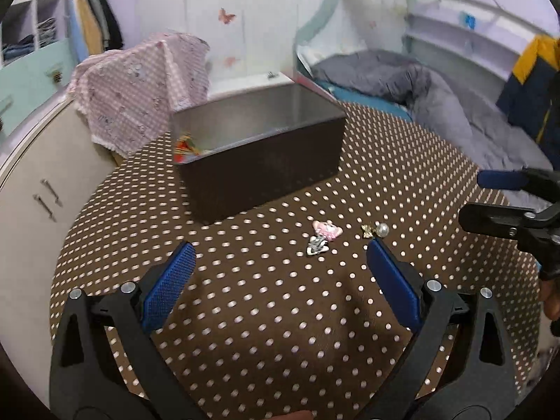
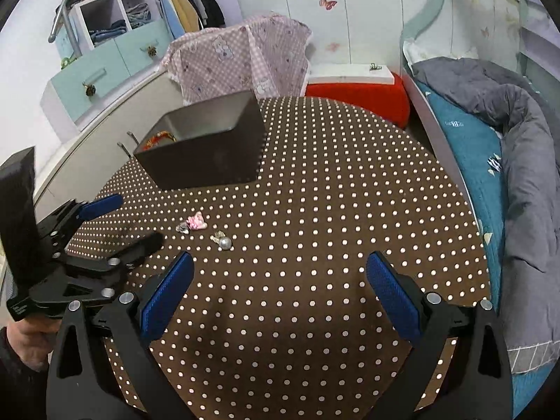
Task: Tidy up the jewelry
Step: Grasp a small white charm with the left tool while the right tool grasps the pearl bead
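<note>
A dark rectangular box (image 1: 266,171) (image 2: 210,161) stands on the round brown polka-dot table (image 1: 280,315) (image 2: 315,245), with a red and gold trinket (image 1: 183,147) (image 2: 157,139) inside its left end. In front of it lie a pink hair clip (image 1: 326,229) (image 2: 196,223), a small silver piece (image 1: 317,245) (image 2: 182,228) and a gold clip with a pearl (image 1: 376,230) (image 2: 221,240). My left gripper (image 1: 280,255) (image 2: 138,220) hovers open just short of these pieces. My right gripper (image 2: 280,269) (image 1: 484,196) is open too, with nothing in it, to the right of them.
A pink checked cloth (image 1: 140,91) (image 2: 241,59) drapes something behind the box. A bed with a grey duvet (image 1: 437,98) (image 2: 518,175) runs along the right. A white cabinet (image 1: 38,182) and shelves with clothes (image 2: 115,17) stand left. A red stool (image 2: 360,98) sits behind the table.
</note>
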`<state>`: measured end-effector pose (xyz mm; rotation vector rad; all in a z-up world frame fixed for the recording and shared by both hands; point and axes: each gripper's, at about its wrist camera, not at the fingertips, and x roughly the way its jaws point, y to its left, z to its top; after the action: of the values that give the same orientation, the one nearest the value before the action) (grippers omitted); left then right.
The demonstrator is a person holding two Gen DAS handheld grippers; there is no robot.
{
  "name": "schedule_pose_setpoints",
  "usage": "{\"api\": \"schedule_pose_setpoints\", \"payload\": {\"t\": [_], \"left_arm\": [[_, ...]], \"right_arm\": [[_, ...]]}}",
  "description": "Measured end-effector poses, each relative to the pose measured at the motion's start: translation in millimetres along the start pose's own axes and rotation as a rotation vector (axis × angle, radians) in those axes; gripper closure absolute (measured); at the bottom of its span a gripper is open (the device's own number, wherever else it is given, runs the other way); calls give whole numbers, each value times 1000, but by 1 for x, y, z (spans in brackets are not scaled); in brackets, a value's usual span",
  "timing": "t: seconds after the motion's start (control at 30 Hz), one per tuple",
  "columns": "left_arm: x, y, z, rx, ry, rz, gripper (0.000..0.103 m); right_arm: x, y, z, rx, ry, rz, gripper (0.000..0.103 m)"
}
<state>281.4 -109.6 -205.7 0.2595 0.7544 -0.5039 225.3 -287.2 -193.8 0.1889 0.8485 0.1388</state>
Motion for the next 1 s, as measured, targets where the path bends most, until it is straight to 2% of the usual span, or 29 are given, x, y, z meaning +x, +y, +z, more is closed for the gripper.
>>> {"api": "schedule_pose_setpoints", "payload": {"t": [0.07, 0.13, 0.17, 0.23, 0.27, 0.33, 0.4, 0.6, 0.7, 0.73, 0.77, 0.8, 0.87, 0.93, 1.0], "left_arm": [[10, -3, 1, 20, 18, 1, 10], [22, -4, 3, 28, 71, -30, 29], [27, -3, 5, 26, 92, -49, 47], [29, -4, 6, 34, 98, -93, 62], [29, -5, 7, 40, 98, -112, 77], [27, -2, 7, 32, 94, -142, 88], [23, 4, 4, 2, 91, -163, 88], [6, 32, -15, -61, 75, -103, 88], [2, 42, -24, -117, 77, -90, 88], [0, 45, -27, -139, 75, -91, 88], [-3, 48, -29, -158, 68, -94, 88], [-5, 50, -31, -172, 64, -98, 88], [-4, 52, -31, -185, 65, -107, 88], [-6, 54, -31, -189, 58, -107, 88], [-9, 55, -32, -191, 45, -106, 88]], "right_arm": [[4, -1, -2, 1, 10, -3, 8], [7, -4, -4, 3, 19, -5, 8], [8, -5, -6, 4, 23, -7, 8], [10, -5, -7, 5, 29, -9, 8], [12, -5, -7, 3, 31, -8, 8], [16, -3, -6, -5, 37, -9, 8], [21, 1, -5, -16, 43, -6, 8], [45, 30, 1, -121, 57, 9, 9], [58, 45, 0, -185, 67, -36, 23], [57, 50, 1, -206, 60, -39, 44], [57, 52, 1, -214, 57, -35, 59], [58, 54, 1, -221, 59, -29, 62], [58, 56, 0, -242, 59, -33, 82], [56, 55, -1, -236, 69, -11, 94], [52, 54, -3, -233, 67, -5, 94]]}}
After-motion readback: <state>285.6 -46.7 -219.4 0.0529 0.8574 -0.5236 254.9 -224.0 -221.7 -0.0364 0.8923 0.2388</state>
